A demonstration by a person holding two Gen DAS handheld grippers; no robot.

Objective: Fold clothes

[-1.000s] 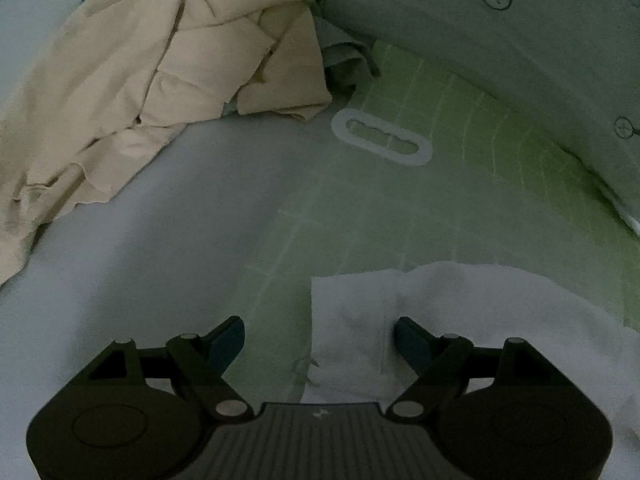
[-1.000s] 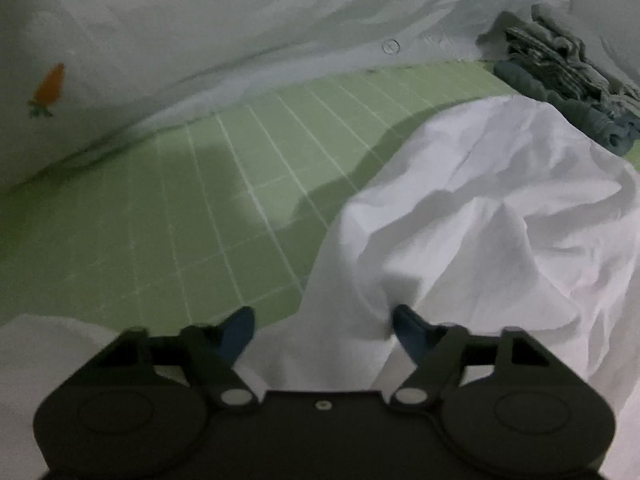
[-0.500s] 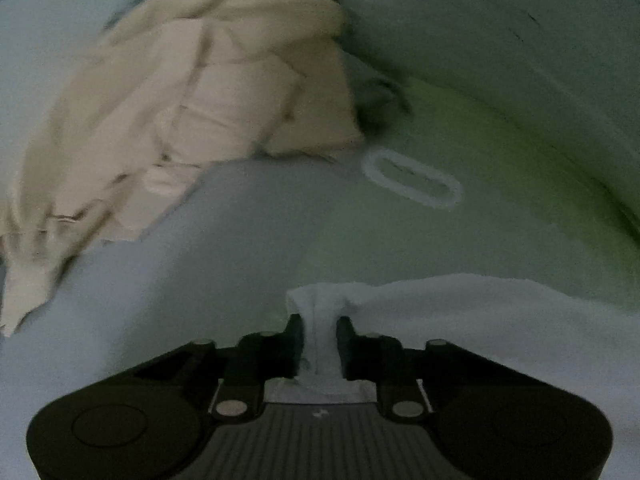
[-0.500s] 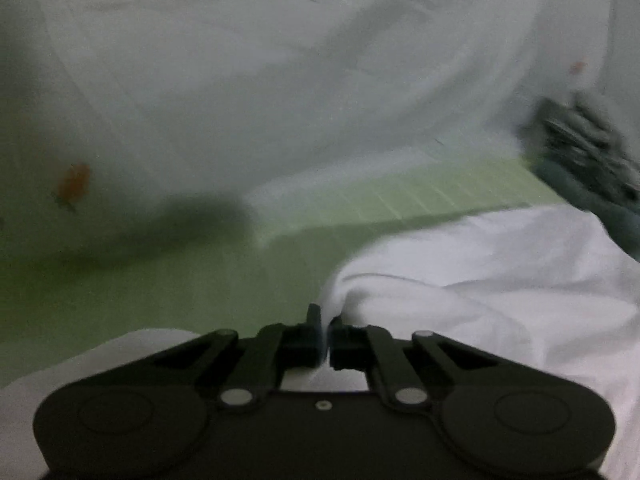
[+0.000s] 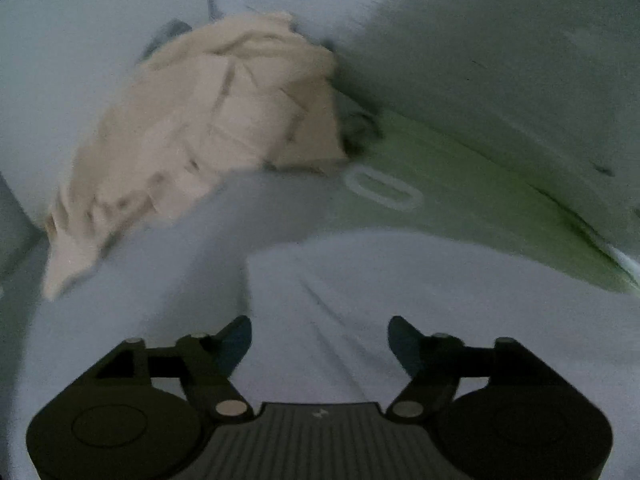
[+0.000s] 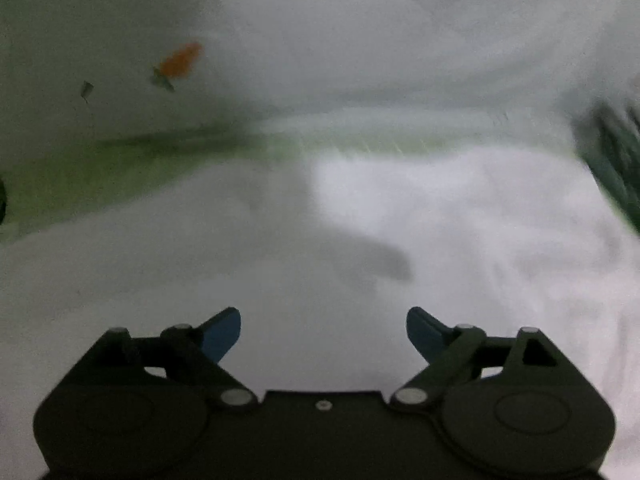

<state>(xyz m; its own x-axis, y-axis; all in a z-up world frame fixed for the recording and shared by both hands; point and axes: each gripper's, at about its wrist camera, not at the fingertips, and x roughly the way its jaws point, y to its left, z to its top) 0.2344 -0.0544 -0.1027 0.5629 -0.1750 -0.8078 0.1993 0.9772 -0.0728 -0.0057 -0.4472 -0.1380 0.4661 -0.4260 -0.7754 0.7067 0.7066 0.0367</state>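
Green gridded mat [image 5: 472,200] lies far behind the white garment [image 5: 400,280], spread near both grippers. Left gripper [image 5: 320,338] and right gripper [image 6: 323,330] hover released above it; beige clothes [image 5: 208,128] sit far left.

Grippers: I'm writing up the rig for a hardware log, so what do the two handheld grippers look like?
Both look alike. The left gripper and right gripper have matte black bodies with two round housings, black linkage arms with silver pivot pins, and curved blue fingertips. The left body shows a ribbed centre panel; the right's is plain with one small screw. No cables or sleeves show.
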